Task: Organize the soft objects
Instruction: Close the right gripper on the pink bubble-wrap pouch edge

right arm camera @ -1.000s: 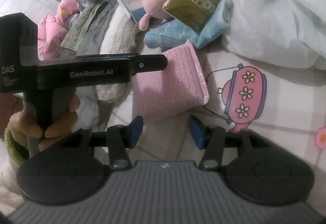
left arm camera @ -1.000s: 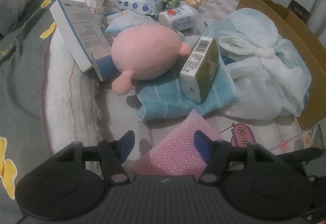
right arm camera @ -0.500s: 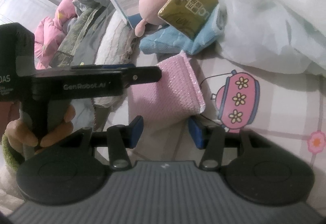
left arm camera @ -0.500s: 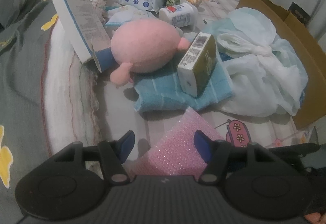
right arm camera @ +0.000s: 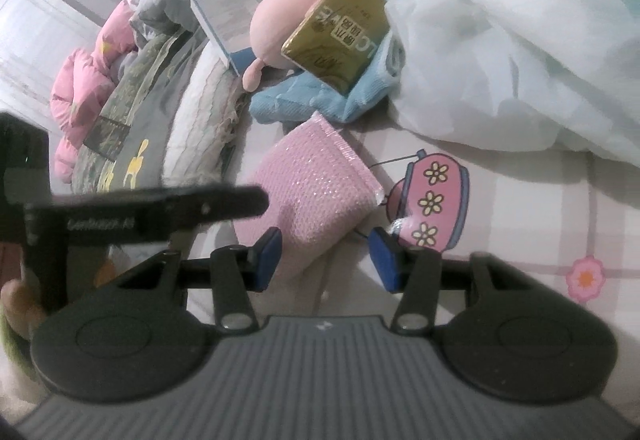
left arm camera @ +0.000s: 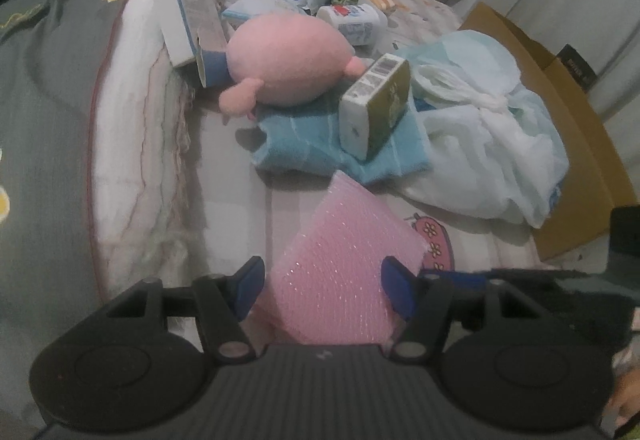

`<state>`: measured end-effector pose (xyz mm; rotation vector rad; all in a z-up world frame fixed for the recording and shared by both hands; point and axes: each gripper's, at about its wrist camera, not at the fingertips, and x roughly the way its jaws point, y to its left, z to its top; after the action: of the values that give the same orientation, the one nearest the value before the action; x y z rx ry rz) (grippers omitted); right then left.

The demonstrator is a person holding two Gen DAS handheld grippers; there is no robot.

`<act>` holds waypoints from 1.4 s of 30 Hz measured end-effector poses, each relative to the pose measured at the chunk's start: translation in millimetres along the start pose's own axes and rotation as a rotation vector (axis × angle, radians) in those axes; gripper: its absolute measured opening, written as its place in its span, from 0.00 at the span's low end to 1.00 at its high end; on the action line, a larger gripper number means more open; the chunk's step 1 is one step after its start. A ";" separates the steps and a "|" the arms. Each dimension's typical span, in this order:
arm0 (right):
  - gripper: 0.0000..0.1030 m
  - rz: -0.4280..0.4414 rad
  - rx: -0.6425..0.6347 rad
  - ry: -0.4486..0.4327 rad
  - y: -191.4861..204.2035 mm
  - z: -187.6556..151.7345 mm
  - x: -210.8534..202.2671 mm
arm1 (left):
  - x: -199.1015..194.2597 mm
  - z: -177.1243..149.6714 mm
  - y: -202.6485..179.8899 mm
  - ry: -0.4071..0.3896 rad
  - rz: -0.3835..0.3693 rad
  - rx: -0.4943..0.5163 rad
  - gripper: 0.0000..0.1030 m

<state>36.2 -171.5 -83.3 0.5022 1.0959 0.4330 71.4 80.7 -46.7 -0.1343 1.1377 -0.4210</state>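
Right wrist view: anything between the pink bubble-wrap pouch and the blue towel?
Nothing. In the right wrist view the pink bubble-wrap pouch points its far corner at the blue towel, with only a thin strip of bare bedsheet between them.

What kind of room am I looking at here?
Most likely a bedroom, with things spread out on a bed: a patterned bedsheet, a rumpled quilt along one side, and a pink plush toy among the clutter.

Dim, cool indoor light in both wrist views, soft shadows under the round pink plush toy [left arm camera: 288, 60] and the crumpled light-blue towel [left arm camera: 320, 152], strong fisheye bending and dark corners, grainy softness throughout, left-hand black gripper handle [right arm camera: 152, 216] smeared with blur
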 end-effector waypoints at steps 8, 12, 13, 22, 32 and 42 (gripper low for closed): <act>0.46 -0.021 -0.020 -0.014 0.5 3.2 -2.4 | -3.4 -20.7 -11.6 -0.006 -0.030 0.018 0.64; 0.47 -0.081 -0.084 -0.031 9.4 4.7 -4.5 | -3.6 -28.1 -22.2 -0.025 -0.004 0.060 0.64; 0.48 -0.104 -0.104 -0.038 11.8 4.9 -5.2 | -3.4 -28.7 -23.3 -0.030 0.001 0.067 0.64; 0.49 -0.278 -0.293 -0.078 33.5 4.5 -14.9 | -1.8 -33.9 -28.3 -0.056 0.035 0.099 0.65; 0.51 -0.468 -0.536 -0.174 60.3 -16.5 -26.8 | -6.1 -39.1 -32.7 -0.089 0.050 0.127 0.66; 0.53 -0.420 -0.343 -0.235 43.4 -23.9 -40.2 | -6.7 -40.4 -34.3 -0.102 0.119 0.156 0.68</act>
<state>-5.2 -155.0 -37.7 0.0131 0.8472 0.1780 23.8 56.3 -47.2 0.0474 1.0029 -0.3913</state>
